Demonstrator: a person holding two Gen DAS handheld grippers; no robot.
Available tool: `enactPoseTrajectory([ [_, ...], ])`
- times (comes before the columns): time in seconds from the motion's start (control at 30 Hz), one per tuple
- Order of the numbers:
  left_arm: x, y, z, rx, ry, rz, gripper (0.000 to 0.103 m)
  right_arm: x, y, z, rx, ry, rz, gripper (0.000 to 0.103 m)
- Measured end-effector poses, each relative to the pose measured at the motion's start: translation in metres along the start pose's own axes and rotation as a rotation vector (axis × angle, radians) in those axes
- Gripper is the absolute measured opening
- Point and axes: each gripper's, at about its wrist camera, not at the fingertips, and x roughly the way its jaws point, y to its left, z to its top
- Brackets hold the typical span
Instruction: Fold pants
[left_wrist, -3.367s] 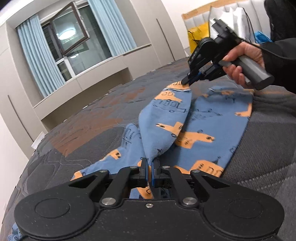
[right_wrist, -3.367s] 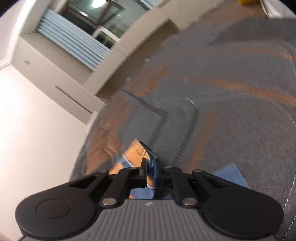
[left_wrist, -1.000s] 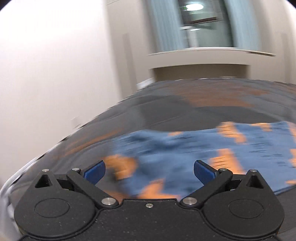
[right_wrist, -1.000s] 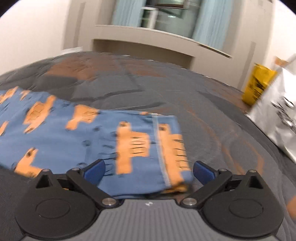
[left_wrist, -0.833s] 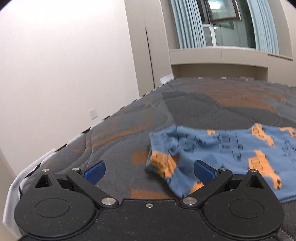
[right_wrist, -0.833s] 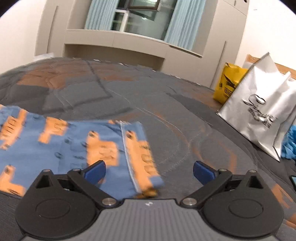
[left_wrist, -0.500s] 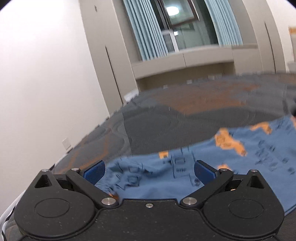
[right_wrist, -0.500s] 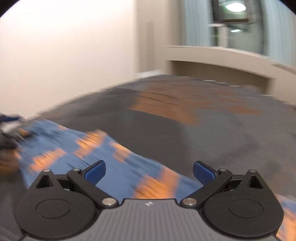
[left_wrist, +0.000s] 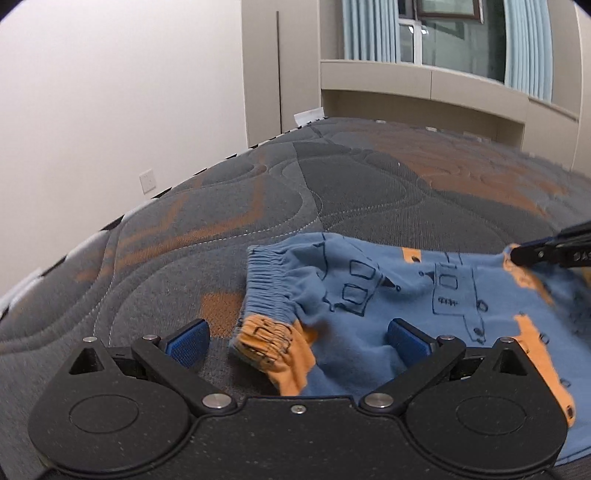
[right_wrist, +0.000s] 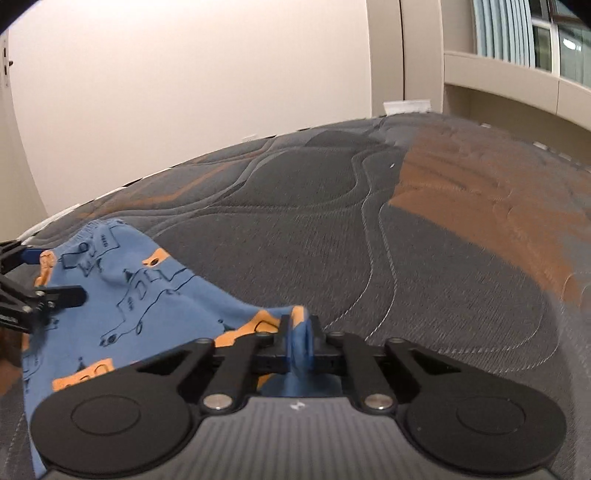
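Blue pants (left_wrist: 406, 295) with orange truck prints lie on the mattress, the gathered waistband (left_wrist: 264, 280) at the left end. My left gripper (left_wrist: 295, 338) is open, its jaws on either side of the crumpled orange corner by the waistband. My right gripper (right_wrist: 299, 341) is shut on the far edge of the pants (right_wrist: 147, 295). Its tip also shows at the right edge of the left wrist view (left_wrist: 546, 253), and the left gripper shows at the left edge of the right wrist view (right_wrist: 40, 295).
The grey and orange quilted mattress (left_wrist: 332, 184) stretches ahead; its left edge (left_wrist: 110, 225) runs close to the white wall. Cabinets and a curtained window (left_wrist: 443, 37) stand beyond the bed.
Both grippers had let go of the pants and swung around. Now the right gripper has shut on the pants' far edge, and the open left gripper has come down at the waistband corner.
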Motion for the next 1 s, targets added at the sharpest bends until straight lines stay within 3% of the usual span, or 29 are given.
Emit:
enactPoseTrajectory([
  [0.13,-0.022,0.015,-0.006,-0.047,-0.075,-0.026,0.102,0.002,0.0,0.0,0.028,-0.021,-0.043,0.011],
  [0.2,-0.03,0.024,-0.013,-0.075,-0.073,-0.048,0.102,-0.006,0.0,0.0,0.033,-0.036,-0.084,0.042],
  [0.27,-0.032,0.035,-0.02,-0.108,-0.041,-0.087,0.102,-0.022,0.004,-0.006,0.027,-0.053,-0.129,0.055],
  [0.37,-0.022,0.049,-0.021,-0.194,-0.012,-0.137,0.1,-0.053,0.015,-0.023,0.022,-0.077,-0.106,0.07],
  [0.53,0.001,0.062,-0.01,-0.327,-0.006,-0.218,0.081,-0.1,0.031,-0.063,0.09,-0.099,-0.078,0.074],
  [0.57,0.003,0.064,-0.01,-0.351,-0.007,-0.219,0.071,-0.108,0.034,-0.07,0.106,-0.106,-0.077,0.075],
  [0.6,0.003,0.064,-0.01,-0.367,-0.007,-0.213,0.048,-0.117,0.036,-0.077,0.123,-0.115,-0.081,0.077],
  [0.7,0.005,0.068,-0.012,-0.433,-0.002,-0.212,0.024,-0.132,0.042,-0.097,0.145,-0.132,-0.15,0.084],
  [0.77,-0.001,0.069,-0.009,-0.451,-0.028,-0.214,0.019,-0.135,0.045,-0.107,0.144,-0.118,-0.212,0.084],
  [0.9,-0.033,0.055,0.005,-0.33,-0.127,-0.172,0.018,-0.145,0.052,-0.111,0.13,-0.147,-0.275,0.088],
  [1.0,-0.032,0.052,0.009,-0.305,-0.106,-0.145,0.018,-0.146,0.055,-0.111,0.102,-0.144,-0.295,0.091],
])
